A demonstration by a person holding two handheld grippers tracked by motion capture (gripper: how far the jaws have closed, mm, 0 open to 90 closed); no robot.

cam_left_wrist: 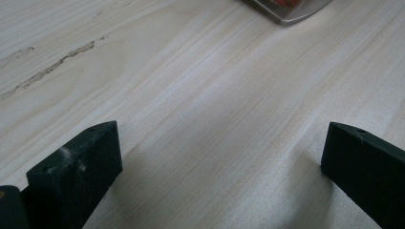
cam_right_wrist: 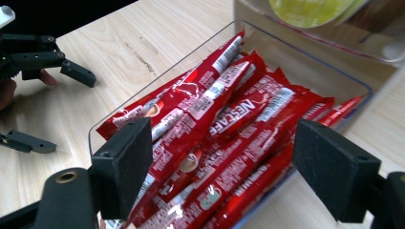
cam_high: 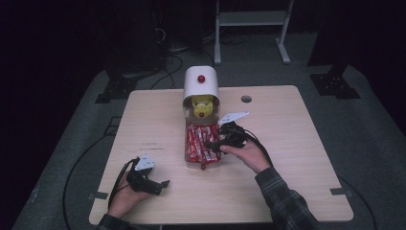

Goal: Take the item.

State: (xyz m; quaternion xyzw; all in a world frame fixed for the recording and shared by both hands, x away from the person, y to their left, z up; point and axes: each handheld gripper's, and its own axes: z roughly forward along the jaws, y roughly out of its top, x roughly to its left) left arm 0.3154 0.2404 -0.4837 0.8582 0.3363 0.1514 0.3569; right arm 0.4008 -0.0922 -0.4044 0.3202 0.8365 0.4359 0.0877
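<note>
A clear plastic tray [cam_high: 186,143] in the middle of the table holds several red Nescafé sachets [cam_high: 201,141]. My right gripper [cam_high: 213,145] hovers at the tray's right side, pointing left over the sachets. In the right gripper view its jaws stand open above the sachets [cam_right_wrist: 224,119], pressing on none, inside the tray's rim [cam_right_wrist: 305,47]. My left gripper [cam_high: 163,186] rests near the front left of the table, held in a hand. Its jaws are wide open over bare wood [cam_left_wrist: 191,71], with the tray's corner [cam_left_wrist: 286,14] far ahead. The right gripper view also catches the left gripper [cam_right_wrist: 52,107].
A white rounded dispenser [cam_high: 201,85] with a red knob stands at the tray's far end, yellow items [cam_high: 202,106] showing in its mouth. A cable hole [cam_high: 246,98] sits at the back right of the table. A metal frame [cam_high: 251,19] stands behind on the floor.
</note>
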